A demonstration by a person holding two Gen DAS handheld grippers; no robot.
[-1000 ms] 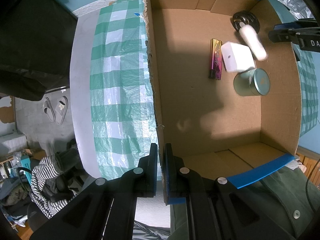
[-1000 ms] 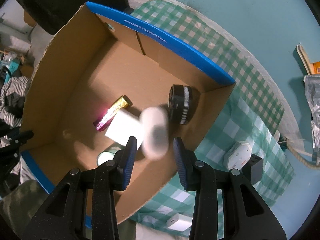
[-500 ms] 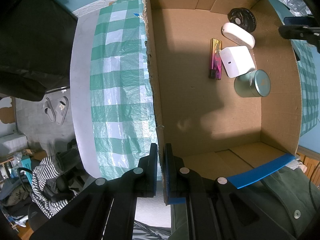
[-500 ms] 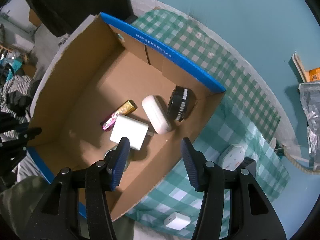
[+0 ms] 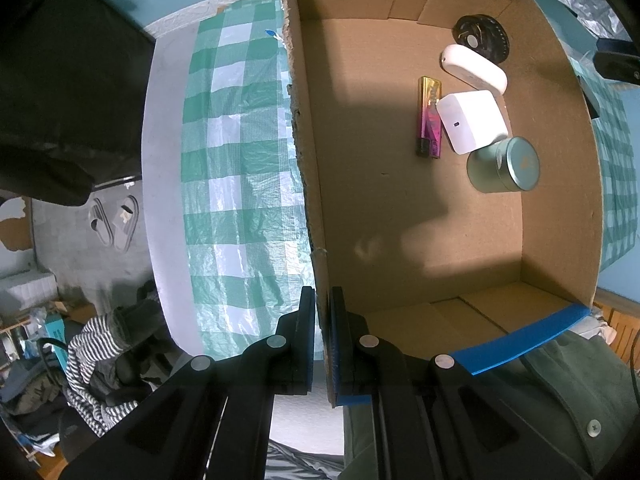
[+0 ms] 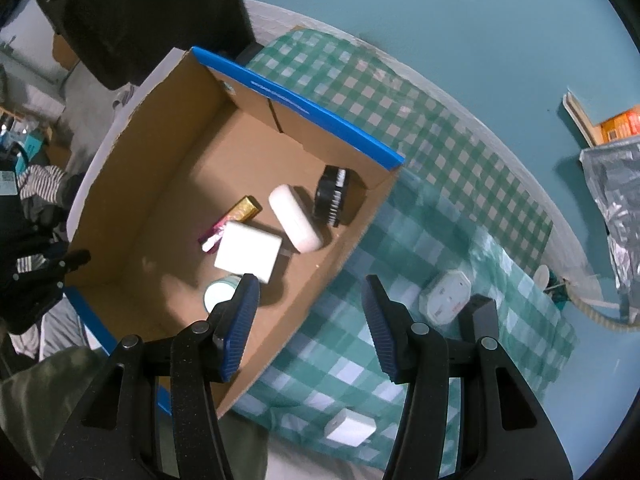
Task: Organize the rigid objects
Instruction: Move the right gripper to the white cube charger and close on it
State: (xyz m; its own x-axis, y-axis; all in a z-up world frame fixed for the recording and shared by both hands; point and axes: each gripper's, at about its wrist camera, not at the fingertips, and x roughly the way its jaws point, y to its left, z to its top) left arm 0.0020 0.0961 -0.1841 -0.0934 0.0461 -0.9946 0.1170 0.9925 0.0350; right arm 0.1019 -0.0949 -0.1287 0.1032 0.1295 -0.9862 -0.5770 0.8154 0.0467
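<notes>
My left gripper (image 5: 320, 320) pinches the cardboard box (image 5: 304, 160) wall; my right gripper (image 6: 310, 320), jaws just spread and empty, could clip that rim (it's close) going for the white adapter (image 6: 351, 427).

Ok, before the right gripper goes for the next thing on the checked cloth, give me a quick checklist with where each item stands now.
1. Right gripper empty, jaws apart: ok; they have just been opening, nothing between them.
2. White oval case lying inside the cardboard box: ok.
3. Left gripper clamped on the box wall: ok.
4. Free floor space left in the box: ok.
5. Items waiting on the cloth, white octagonal device and small white block: ok, unobstructed.
6. Black block graspable: cannot tell, partly hidden.
</notes>
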